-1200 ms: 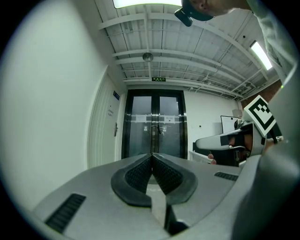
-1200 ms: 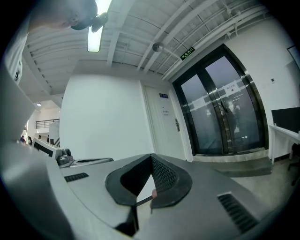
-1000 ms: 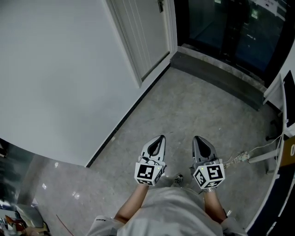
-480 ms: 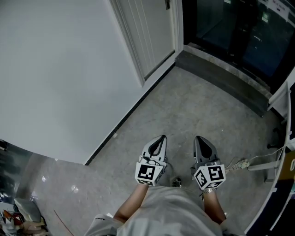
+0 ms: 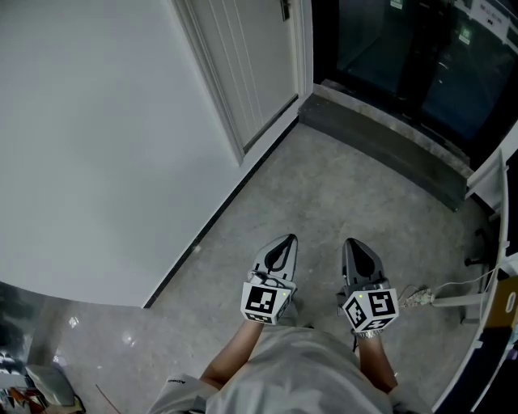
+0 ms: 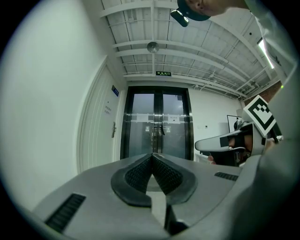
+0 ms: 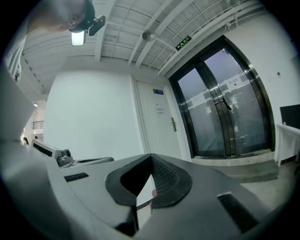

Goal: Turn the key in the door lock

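Observation:
A white panelled door (image 5: 251,65) stands ahead on the left, and its dark handle (image 5: 283,10) shows at the top edge of the head view. In the gripper views the handle (image 6: 113,130) (image 7: 173,124) is small and far; no key can be made out. My left gripper (image 5: 281,242) and right gripper (image 5: 356,244) are held side by side over the grey floor, pointing level toward the doors. Both are shut with nothing between the pads (image 6: 161,171) (image 7: 164,176). The left gripper (image 6: 152,154) faces the glass doors (image 6: 157,126); the right gripper (image 7: 151,155) faces the white door (image 7: 161,122).
A white wall (image 5: 97,145) runs along the left. Dark glass double doors (image 5: 405,48) stand behind a raised grey threshold (image 5: 380,145). A white cable with a plug (image 5: 417,297) lies on the floor at right, by white furniture (image 5: 494,178).
Both grippers and the camera have moved forward along the floor toward the doors. The cable on the floor has slid back in the view. Both pairs of jaws stay shut.

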`<state>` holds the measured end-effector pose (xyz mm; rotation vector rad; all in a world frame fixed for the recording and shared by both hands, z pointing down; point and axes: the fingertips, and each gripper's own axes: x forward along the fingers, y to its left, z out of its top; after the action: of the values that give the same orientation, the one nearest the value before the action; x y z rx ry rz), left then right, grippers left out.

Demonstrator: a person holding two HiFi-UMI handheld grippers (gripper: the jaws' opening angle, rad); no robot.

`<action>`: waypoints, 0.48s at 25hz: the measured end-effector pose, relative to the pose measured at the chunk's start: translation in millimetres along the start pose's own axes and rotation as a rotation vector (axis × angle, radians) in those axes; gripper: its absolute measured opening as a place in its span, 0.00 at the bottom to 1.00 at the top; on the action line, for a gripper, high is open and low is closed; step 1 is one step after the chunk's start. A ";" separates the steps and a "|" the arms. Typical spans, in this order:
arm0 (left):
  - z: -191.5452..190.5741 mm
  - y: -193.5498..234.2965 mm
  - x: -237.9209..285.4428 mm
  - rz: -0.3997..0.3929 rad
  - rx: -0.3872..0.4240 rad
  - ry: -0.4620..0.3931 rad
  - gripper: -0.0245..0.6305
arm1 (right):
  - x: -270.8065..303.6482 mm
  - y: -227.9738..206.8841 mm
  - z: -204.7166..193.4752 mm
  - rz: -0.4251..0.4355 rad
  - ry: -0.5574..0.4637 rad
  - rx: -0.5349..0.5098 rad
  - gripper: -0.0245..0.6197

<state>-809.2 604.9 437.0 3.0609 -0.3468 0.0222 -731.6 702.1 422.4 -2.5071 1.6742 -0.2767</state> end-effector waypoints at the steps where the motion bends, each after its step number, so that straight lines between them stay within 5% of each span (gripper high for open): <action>1: 0.7 6.3 8.5 -0.004 0.001 -0.001 0.05 | 9.3 -1.9 1.7 -0.003 0.000 -0.001 0.03; 12: 11.2 57.1 95.7 -0.114 0.014 0.009 0.05 | 92.8 -29.3 25.1 -0.106 -0.026 0.008 0.03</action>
<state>-728.6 527.4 431.3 3.0874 -0.1718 0.0326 -665.1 627.5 411.8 -2.5862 1.5305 -0.2588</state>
